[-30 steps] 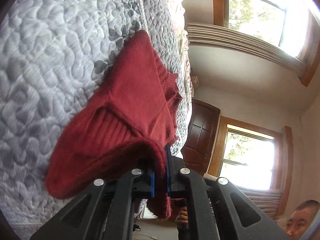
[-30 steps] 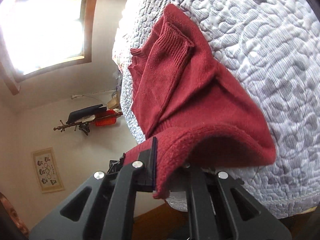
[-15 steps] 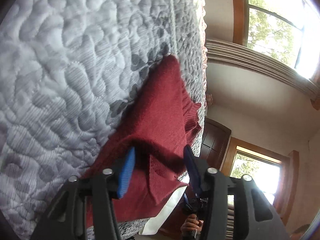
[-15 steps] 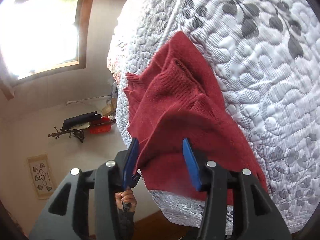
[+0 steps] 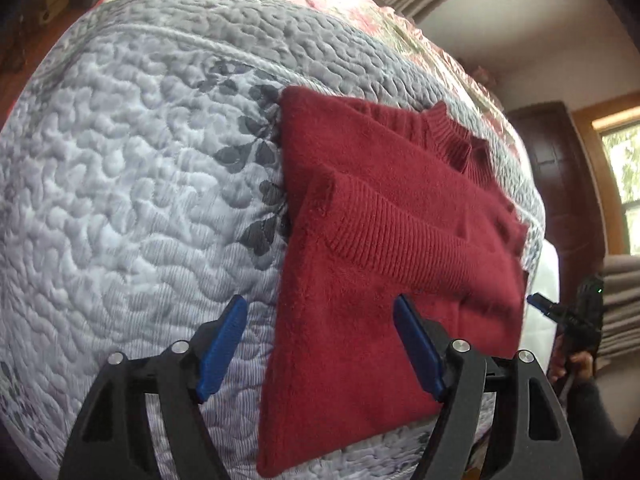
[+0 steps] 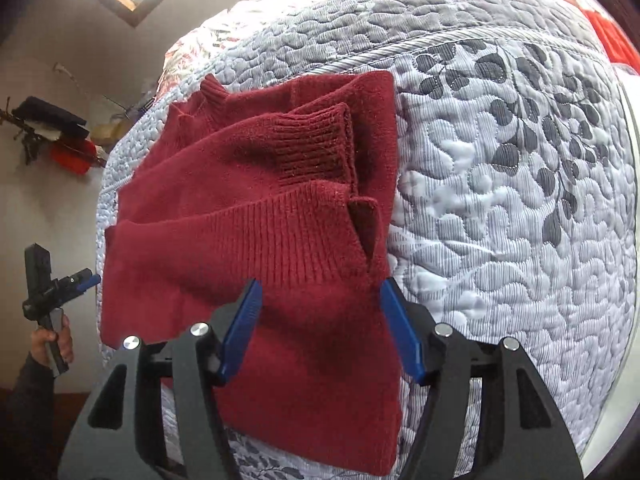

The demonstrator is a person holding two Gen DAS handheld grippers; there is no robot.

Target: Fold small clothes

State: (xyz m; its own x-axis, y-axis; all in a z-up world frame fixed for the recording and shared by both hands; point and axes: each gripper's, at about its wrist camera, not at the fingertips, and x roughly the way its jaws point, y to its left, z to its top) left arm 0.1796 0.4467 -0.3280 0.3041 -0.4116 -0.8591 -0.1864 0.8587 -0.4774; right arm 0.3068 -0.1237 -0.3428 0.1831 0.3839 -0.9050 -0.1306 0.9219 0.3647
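A small dark red knit sweater (image 5: pixel 384 248) lies folded flat on the grey quilted bedspread (image 5: pixel 132 200), its ribbed cuffs and collar on top. My left gripper (image 5: pixel 320 344) is open just above the sweater's near left edge, holding nothing. In the right wrist view the same sweater (image 6: pixel 256 216) lies with its sleeve cuff folded across, and my right gripper (image 6: pixel 320 324) is open over its near right edge. Each view shows the other gripper held in a hand at the bed's side: the right gripper (image 5: pixel 560 312) and the left gripper (image 6: pixel 60 280).
The quilt (image 6: pixel 512 184) has a dark leaf print beside the sweater. A floral cover (image 5: pixel 360 8) lies at the far end of the bed. A dark wooden door (image 5: pixel 560 168) and windows stand beyond. A wall rack with hanging items (image 6: pixel 48 132) is to the left.
Both grippers let go of the sweater's hem, opened, and pulled back. The sweater now lies flat and folded on the quilt instead of hanging lifted.
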